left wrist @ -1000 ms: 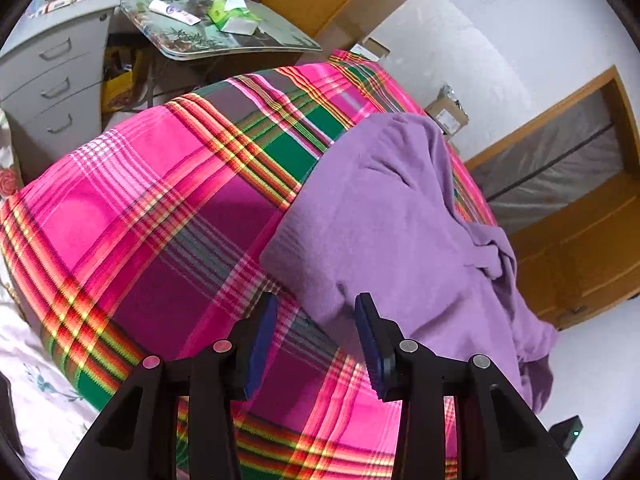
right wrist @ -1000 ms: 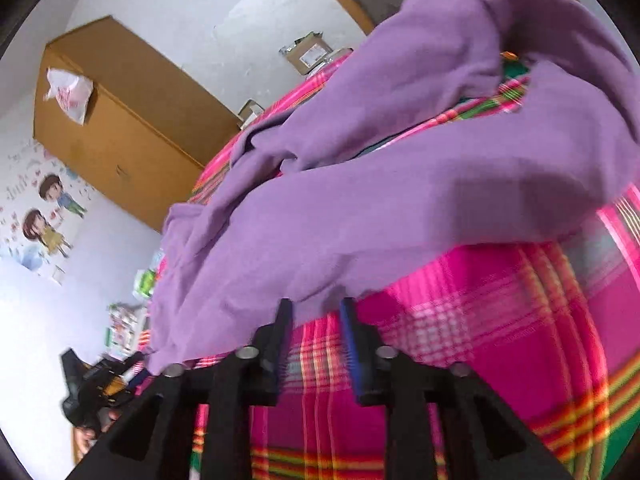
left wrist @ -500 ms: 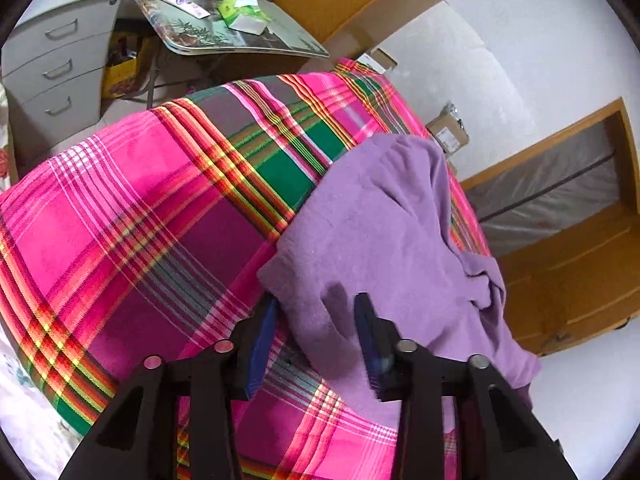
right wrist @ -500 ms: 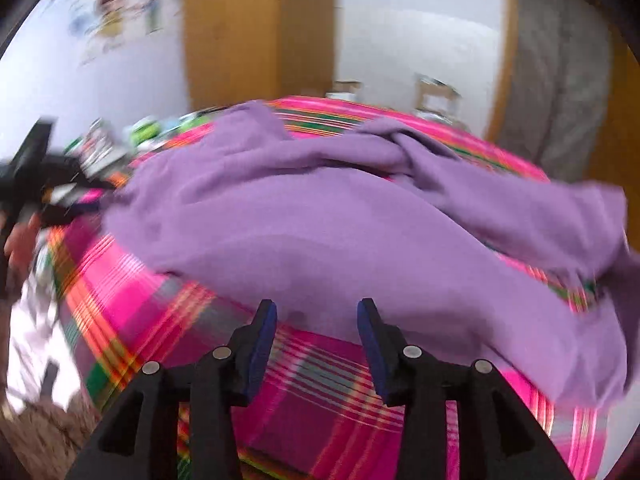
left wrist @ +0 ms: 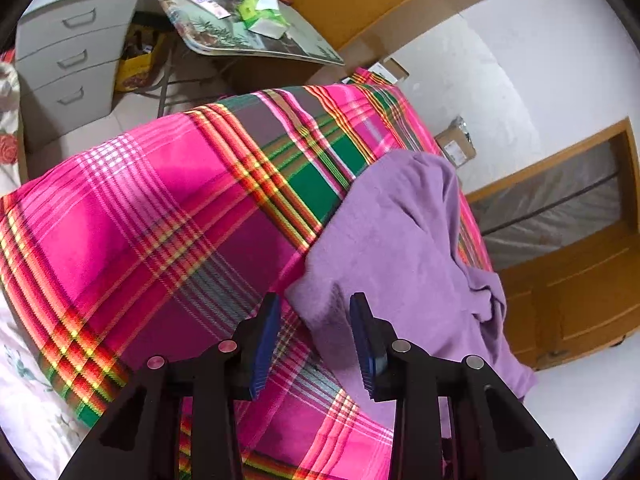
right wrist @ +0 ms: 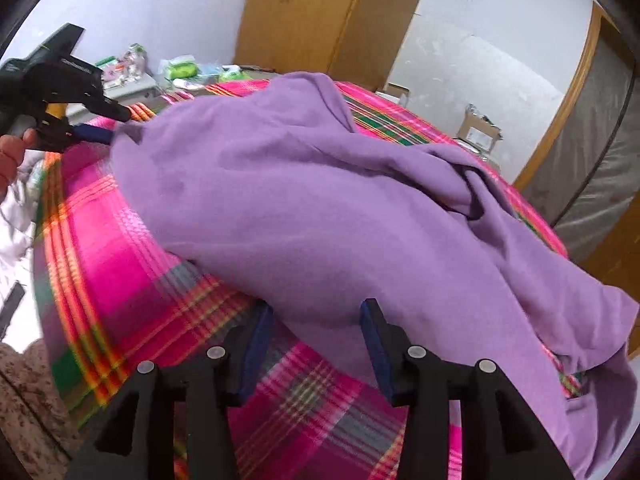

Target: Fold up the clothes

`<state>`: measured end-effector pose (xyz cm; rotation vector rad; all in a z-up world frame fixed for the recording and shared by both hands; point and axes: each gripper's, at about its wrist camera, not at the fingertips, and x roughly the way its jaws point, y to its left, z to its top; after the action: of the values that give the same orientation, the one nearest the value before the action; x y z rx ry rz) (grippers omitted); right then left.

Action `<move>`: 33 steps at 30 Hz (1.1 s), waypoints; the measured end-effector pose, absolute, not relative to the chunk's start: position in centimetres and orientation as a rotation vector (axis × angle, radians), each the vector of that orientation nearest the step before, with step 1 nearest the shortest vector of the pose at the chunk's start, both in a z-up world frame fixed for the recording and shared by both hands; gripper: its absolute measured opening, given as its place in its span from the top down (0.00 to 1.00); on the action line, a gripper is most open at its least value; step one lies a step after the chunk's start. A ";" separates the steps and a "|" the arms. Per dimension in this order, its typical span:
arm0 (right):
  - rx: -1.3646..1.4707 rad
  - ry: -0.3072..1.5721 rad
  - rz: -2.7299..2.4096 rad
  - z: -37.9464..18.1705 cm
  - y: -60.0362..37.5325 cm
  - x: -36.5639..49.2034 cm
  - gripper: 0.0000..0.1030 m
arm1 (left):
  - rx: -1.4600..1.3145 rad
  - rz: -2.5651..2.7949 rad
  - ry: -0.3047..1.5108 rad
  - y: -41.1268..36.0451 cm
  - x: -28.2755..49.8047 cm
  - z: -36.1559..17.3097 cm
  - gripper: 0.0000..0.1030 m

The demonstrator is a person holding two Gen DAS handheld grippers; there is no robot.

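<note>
A purple garment lies crumpled on a bed covered by a pink plaid cloth. My left gripper hovers at the garment's near corner. Its jaws are opening, and the corner lies between the blue pads without being pressed. In the right wrist view the garment spreads across the plaid cloth. My right gripper stands open over the garment's near hem, and the pads do not press it. The left gripper also shows there at the garment's far left corner, held by a hand.
A grey drawer cabinet and a cluttered folding table stand past the bed's far end. A cardboard box sits by the wall. A wrapped mattress leans at the right. A wooden wardrobe stands behind.
The right gripper has rolled upright and swung along the garment's near edge, with its jaws wider. The left gripper has hardly moved, and the garment's corner now lies between its fingers.
</note>
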<state>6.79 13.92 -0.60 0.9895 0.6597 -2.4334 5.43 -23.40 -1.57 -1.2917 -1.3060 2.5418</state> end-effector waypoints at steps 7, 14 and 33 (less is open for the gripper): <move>1.001 0.680 -2.460 -0.7 14.0 6.3 0.96 | -1.284 2.550 -1.314 -23.2 4.7 -1.4 0.60; 0.918 0.694 -2.494 0.8 13.7 7.6 0.97 | -1.303 2.608 -1.253 -22.9 4.5 -1.2 0.84; 0.975 0.605 -2.309 3.4 13.6 12.3 0.97 | -1.188 2.672 -1.281 -24.9 7.1 0.7 0.89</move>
<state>12.35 13.61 3.38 0.9745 0.6050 -2.3089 7.07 -24.87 0.74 -1.1877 -1.2808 2.6721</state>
